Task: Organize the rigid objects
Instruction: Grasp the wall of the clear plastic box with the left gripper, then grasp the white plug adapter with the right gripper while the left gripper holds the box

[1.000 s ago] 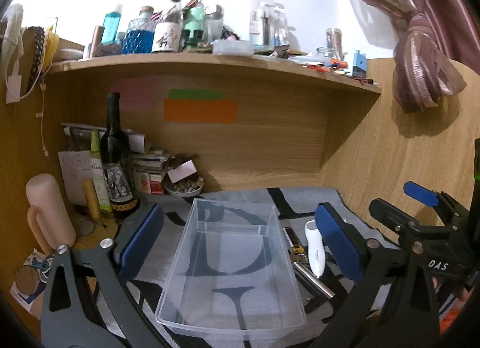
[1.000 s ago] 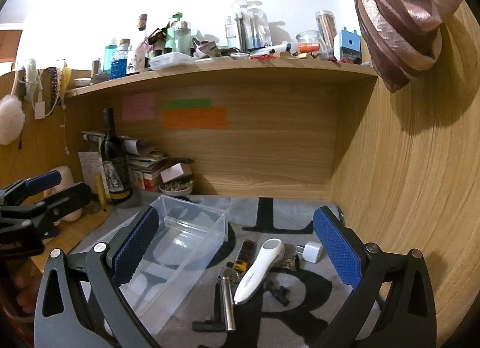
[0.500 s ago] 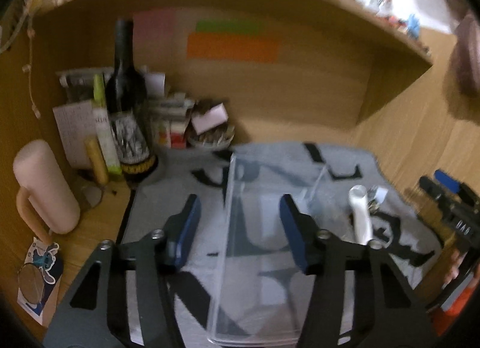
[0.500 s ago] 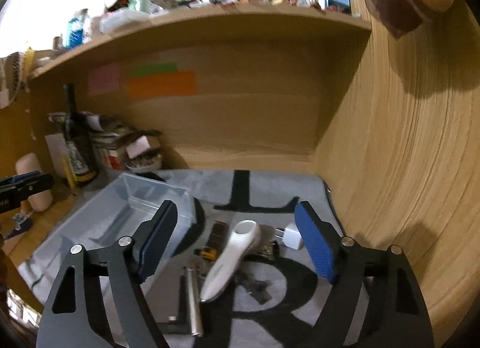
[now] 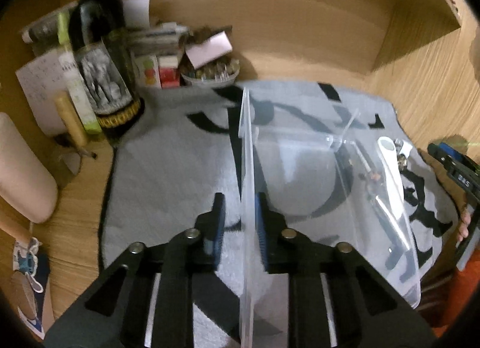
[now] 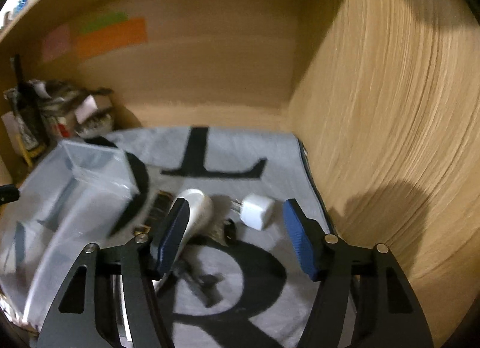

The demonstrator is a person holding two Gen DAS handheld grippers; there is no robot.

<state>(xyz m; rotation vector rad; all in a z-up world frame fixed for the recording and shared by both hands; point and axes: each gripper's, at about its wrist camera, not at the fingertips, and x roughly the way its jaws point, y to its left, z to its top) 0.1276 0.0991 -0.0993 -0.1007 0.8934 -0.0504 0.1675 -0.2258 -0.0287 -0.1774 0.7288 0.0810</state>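
Note:
A clear plastic bin (image 5: 300,168) lies on a grey mat with black letters (image 5: 168,168). My left gripper (image 5: 240,222) is nearly shut around the bin's left wall, one pad on each side. My right gripper (image 6: 235,237) is open above the mat (image 6: 240,144), over a white charger plug (image 6: 258,210). A white handheld device (image 6: 192,213) lies by its left finger; it also shows in the left wrist view (image 5: 390,174). Small dark and metal items (image 6: 159,207) lie between the device and the bin (image 6: 81,186).
A dark wine bottle (image 5: 102,57), boxes and a bowl of small things (image 5: 210,72) stand at the back left. A pink cylinder (image 5: 21,168) stands at the far left. Wooden walls close the back and the right side (image 6: 390,108).
My left gripper has moved down and forward and closed from wide open onto the bin's left wall. My right gripper has moved down toward the charger plug and the white device and narrowed somewhat.

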